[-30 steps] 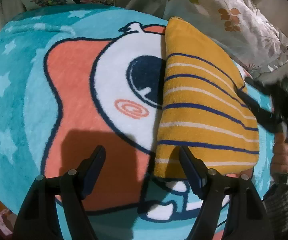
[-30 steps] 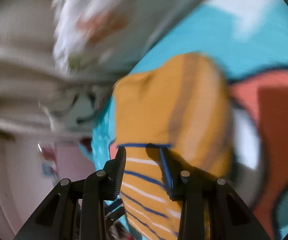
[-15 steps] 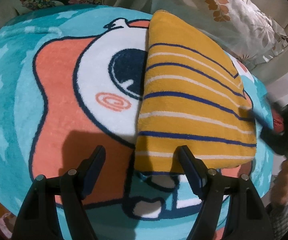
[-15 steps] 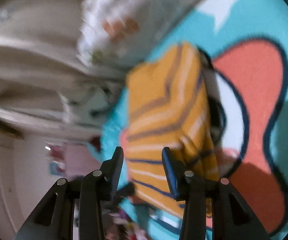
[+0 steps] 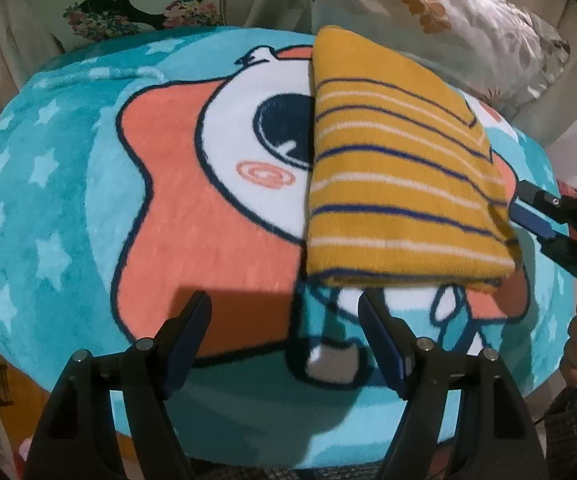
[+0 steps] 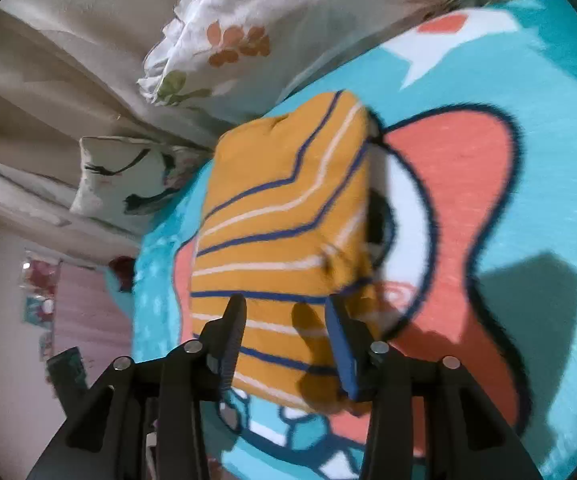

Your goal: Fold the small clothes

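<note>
The folded garment point(image 5: 400, 184) lay on the blanket point(image 5: 68, 200). The left gripper point(image 5: 284, 316) stood apart, empty. The right gripper point(image 6: 284, 320) was opening, clear of the cloth. No writing was legible.

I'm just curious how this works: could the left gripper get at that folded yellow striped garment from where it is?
Probably yes. The left gripper is open and empty, just short of the garment's near edge, with only bare blanket between. The right gripper, its jaws opening, sits off to the side.

Home bedroom, bed under a teal cartoon blanket point(image 5: 88, 208), floral pillows point(image 6: 228, 40) at its head, pink wall point(image 6: 84, 312) beyond
</note>
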Demonstrator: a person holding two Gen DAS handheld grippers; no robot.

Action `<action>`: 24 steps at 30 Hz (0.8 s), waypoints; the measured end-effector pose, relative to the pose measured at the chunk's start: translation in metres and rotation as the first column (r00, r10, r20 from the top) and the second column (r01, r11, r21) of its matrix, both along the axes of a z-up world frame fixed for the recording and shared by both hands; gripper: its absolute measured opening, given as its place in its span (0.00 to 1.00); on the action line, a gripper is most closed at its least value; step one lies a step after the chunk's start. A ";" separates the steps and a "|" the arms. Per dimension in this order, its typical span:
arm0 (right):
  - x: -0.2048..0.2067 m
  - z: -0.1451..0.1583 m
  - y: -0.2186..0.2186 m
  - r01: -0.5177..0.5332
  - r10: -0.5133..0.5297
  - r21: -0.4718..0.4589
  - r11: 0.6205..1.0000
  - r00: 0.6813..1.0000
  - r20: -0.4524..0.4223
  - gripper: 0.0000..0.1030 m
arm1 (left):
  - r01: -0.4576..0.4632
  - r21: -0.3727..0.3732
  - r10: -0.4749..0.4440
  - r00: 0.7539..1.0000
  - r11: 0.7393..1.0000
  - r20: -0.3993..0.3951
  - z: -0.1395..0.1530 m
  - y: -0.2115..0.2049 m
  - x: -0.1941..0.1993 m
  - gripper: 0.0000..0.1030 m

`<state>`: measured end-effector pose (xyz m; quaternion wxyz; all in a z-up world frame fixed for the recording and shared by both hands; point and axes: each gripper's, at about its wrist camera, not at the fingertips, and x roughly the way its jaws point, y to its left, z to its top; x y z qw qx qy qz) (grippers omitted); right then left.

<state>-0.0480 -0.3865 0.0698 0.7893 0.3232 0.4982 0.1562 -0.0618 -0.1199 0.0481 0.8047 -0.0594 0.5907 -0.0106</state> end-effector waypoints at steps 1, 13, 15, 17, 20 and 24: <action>-0.007 0.002 -0.002 0.015 -0.015 -0.017 1.000 1.000 0.003 0.47 | 0.011 -0.001 -0.011 1.000 1.000 -0.004 -0.001 -0.002 0.000 0.73; -0.070 0.015 -0.020 0.208 -0.211 -0.094 0.974 0.977 -0.026 0.57 | 0.107 -0.165 -0.108 0.994 0.980 0.004 -0.004 0.011 0.005 0.73; -0.063 0.021 -0.018 0.213 -0.215 -0.112 0.971 0.977 -0.003 0.61 | 0.105 -0.181 -0.101 0.994 0.978 0.032 -0.001 0.020 0.018 0.73; -0.050 0.023 -0.017 0.223 -0.223 -0.115 0.968 0.975 0.014 0.64 | 0.102 -0.198 -0.090 0.994 0.975 0.067 0.004 0.027 0.037 0.74; -0.023 0.017 -0.020 0.244 -0.243 -0.065 0.968 0.970 0.010 0.65 | 0.108 -0.262 -0.092 0.993 0.959 0.073 0.001 0.027 0.067 0.76; 0.013 0.002 -0.024 0.281 -0.282 -0.027 0.959 0.958 -0.042 0.65 | 0.119 -0.376 -0.113 0.993 0.919 0.038 -0.015 0.012 0.109 0.77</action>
